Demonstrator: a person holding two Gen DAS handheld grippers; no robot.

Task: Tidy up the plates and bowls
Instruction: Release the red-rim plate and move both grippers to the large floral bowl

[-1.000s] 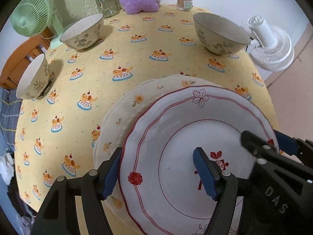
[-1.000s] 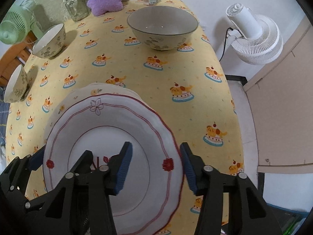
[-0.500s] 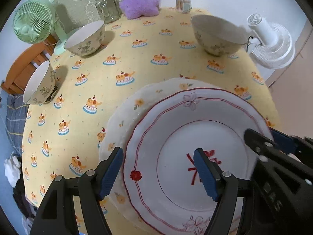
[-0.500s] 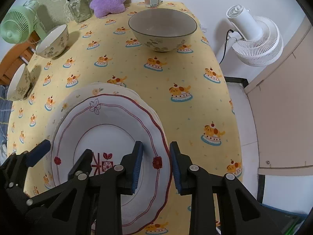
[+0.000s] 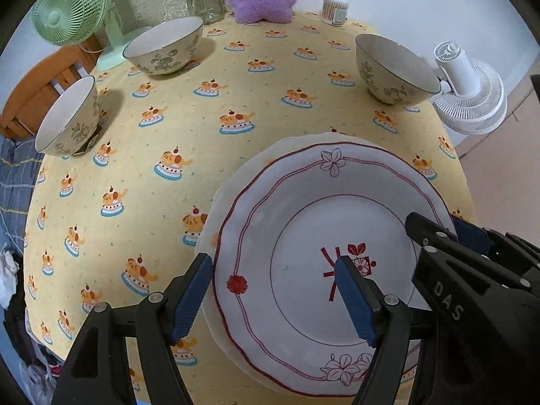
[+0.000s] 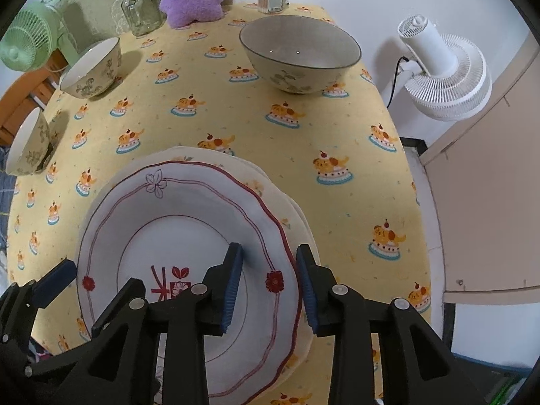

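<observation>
The red-rimmed plate [image 6: 175,236] sits on a cream plate [image 6: 297,216] at the near edge of the table [image 5: 270,77], slightly off-centre. My right gripper [image 6: 268,295] straddles its right rim with jaws opening and pads apparently clear, while my left gripper [image 5: 273,300] hangs released over its left rim. A careless withdrawal could snag the rim and slide the plate off; the only legible writing is "DAS" on the right gripper's body.
</observation>
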